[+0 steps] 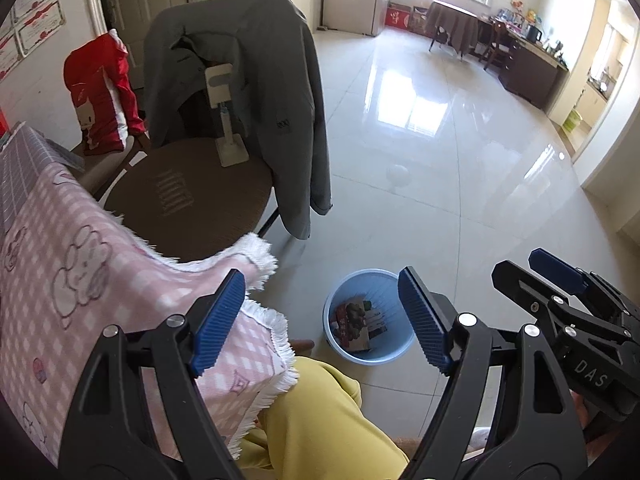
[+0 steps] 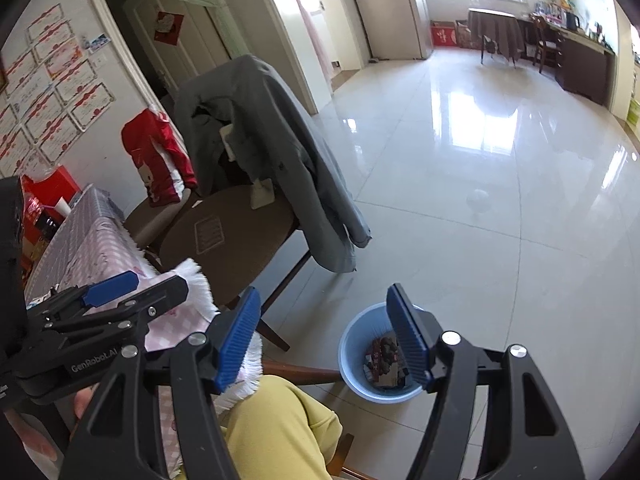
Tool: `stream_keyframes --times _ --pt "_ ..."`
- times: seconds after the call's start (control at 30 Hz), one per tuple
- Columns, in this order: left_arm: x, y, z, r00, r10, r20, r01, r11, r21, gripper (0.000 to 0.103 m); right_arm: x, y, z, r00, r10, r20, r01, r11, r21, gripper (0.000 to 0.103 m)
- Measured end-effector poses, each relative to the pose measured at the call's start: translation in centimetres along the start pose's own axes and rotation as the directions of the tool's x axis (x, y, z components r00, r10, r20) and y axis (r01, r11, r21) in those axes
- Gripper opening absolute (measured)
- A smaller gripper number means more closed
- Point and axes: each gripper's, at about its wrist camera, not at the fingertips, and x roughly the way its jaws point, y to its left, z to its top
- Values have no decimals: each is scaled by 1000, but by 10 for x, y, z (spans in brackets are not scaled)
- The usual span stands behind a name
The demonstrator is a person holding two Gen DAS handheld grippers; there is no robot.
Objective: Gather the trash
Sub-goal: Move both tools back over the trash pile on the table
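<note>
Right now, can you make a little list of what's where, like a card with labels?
left gripper: open, holding nothing, above the bin
right gripper: open, holding nothing
bin: light blue, standing on the tiled floor beside the table
in the bin: printed wrappers or cartons
table: pink checked cloth with a white fringe
chair: brown round seat, grey jacket draped over its back
on the chair seat: white stand
second chair: red pillow
</note>
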Motion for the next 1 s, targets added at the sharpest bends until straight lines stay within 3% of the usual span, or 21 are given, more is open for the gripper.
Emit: stream_keyframes --times 0.33,0.53,0.77,1.0 --pt "-49 52 -10 995 62 76 -56 995 -87 78 -10 66 7 995 100 12 -98 989 -107 65" --pt "-81 100 -25 985 140 101 -120 976 -184 79 -8 120 7 985 174 -9 -172 967 -189 65" --pt "-115 169 -53 966 242 96 -200 926 -320 82 -4 197 -2 962 264 -64 -271 913 -304 65" --pt "-147 236 -89 942 331 64 -267 849 -456 83 6 273 -13 929 339 -151 -371 843 -390 65"
